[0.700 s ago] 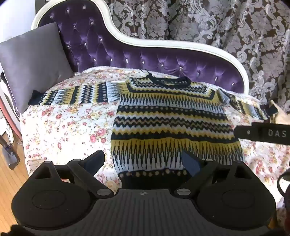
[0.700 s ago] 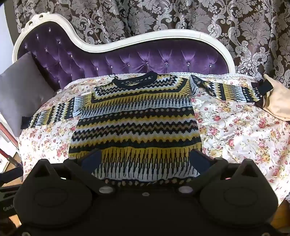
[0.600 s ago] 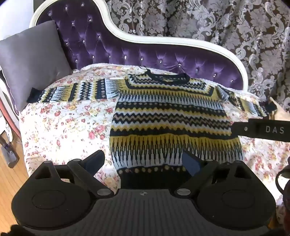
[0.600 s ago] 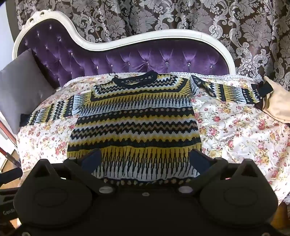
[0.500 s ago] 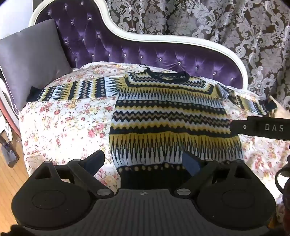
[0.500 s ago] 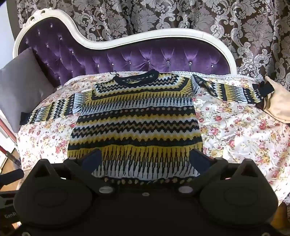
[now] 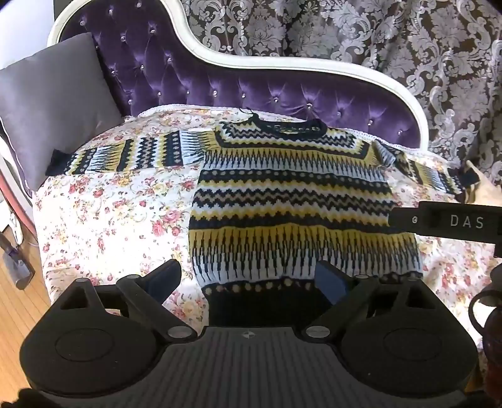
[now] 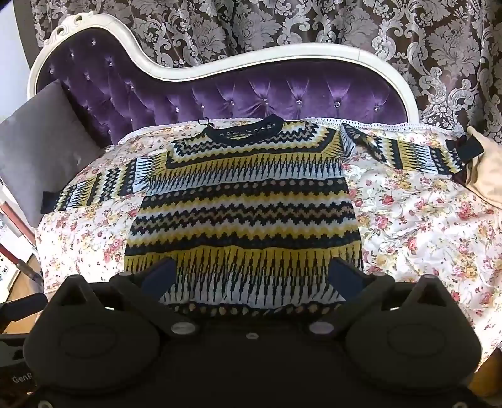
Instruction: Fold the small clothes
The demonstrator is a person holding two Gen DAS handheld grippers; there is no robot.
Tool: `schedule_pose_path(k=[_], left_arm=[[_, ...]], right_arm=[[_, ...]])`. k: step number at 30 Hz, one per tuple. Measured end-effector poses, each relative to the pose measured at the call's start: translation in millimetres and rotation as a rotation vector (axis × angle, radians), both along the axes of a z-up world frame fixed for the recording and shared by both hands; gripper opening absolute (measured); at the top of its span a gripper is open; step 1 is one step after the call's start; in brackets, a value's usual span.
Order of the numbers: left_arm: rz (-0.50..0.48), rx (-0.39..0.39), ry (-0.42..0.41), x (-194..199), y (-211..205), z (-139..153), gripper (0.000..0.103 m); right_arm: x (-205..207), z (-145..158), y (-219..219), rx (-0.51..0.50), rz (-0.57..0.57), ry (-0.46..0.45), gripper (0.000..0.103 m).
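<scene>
The sweater (image 7: 291, 201) lies flat on the flowery cover (image 7: 119, 213) of the purple couch (image 7: 251, 91), both sleeves out. The left gripper (image 7: 249, 279) and the right gripper (image 8: 251, 276) hang spread wide over its bottom edge, holding nothing.

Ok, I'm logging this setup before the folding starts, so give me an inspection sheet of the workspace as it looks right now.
Surface: floral bedspread over the seat of a purple tufted chaise, lightly wrinkled.
Job's things: one patterned sweater lying flat, front up, neckline toward the backrest, both sleeves spread outward; no fold made.
Clutter: grey cushion at one end by the left sleeve cuff, beige cushion at the other end, touching the right cuff.
Grippers: left gripper and right gripper both open, above the hem, holding nothing.
Cables: nothing seen.
Surroundings: damask curtain behind the chaise, wooden floor at left.
</scene>
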State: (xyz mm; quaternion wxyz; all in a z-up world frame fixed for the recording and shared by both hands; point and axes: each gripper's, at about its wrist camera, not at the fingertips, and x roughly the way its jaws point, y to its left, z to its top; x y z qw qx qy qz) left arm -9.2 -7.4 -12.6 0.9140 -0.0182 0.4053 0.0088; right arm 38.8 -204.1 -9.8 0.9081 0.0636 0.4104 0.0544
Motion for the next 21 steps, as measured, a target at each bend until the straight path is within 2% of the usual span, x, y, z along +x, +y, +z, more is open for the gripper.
schedule_pose_path(k=[21], left_arm=[[0.028, 0.038, -0.009, 1.6, 4.9, 8.4, 0.093]], right_arm=[[8.7, -9.1, -4.3, -0.005, 0.002, 0.031, 0.102]])
